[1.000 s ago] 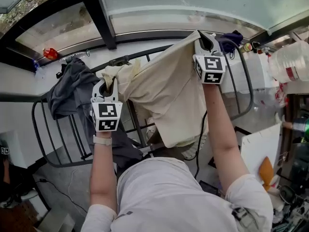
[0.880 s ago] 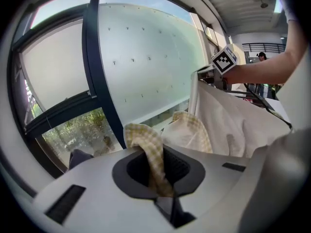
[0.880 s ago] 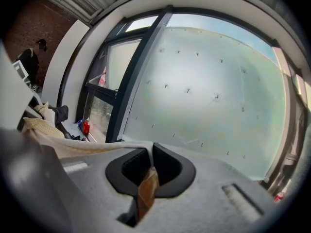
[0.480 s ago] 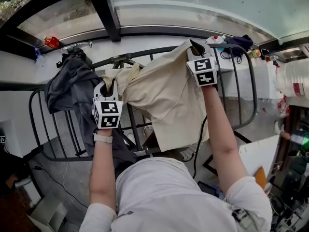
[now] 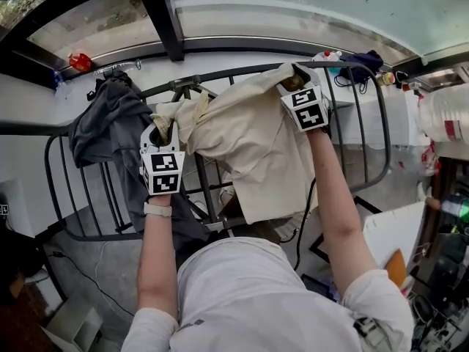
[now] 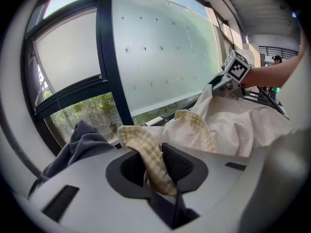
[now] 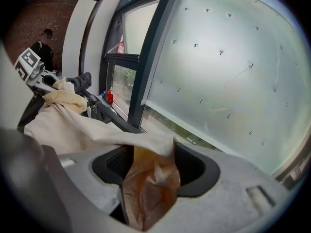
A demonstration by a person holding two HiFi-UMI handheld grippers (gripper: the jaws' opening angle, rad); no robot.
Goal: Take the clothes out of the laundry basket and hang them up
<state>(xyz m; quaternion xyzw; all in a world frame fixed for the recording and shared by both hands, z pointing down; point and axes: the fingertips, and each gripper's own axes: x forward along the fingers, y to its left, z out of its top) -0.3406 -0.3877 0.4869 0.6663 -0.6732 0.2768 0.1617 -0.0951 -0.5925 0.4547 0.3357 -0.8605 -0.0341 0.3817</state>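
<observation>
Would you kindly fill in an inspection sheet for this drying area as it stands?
Surface: black rack, partly covered.
Job's things: cream shirt draped over the rack; grey garment hung at its left; basket not seen.
Clutter: red bottle on the sill; jug at right.
Grippers: left gripper and right gripper have just been opening, shirt cloth loose between each one's jaws.
Cables: black cable hanging under the shirt.
Surroundings: frosted window beyond the rack.
</observation>
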